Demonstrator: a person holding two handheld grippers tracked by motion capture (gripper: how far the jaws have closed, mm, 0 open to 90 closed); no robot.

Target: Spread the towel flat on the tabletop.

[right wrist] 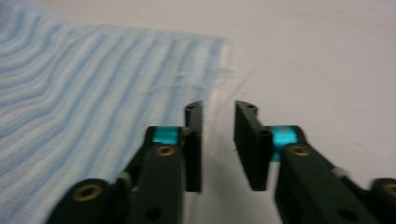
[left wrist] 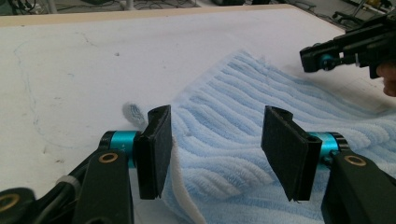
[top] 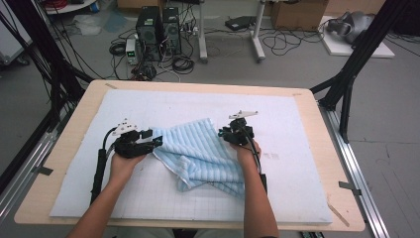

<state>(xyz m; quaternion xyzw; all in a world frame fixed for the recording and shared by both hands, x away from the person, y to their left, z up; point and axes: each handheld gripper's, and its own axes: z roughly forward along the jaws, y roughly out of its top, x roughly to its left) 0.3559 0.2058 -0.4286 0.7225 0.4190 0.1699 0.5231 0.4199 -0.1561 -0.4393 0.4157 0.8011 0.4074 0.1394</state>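
While one blue towel (top: pixel 198 153) lies rumpled, two grippers, left gripper (top: pixel 156 141) and right gripper (top: pixel 224 133), gape unclenched.

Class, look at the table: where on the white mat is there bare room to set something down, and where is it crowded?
Free: the mat's far strip between the towel and the wooden table edge; the right side beyond the right gripper; the near left corner. Crowded: the middle, where the rumpled towel lies with the left gripper at its left edge and the right gripper at its right.
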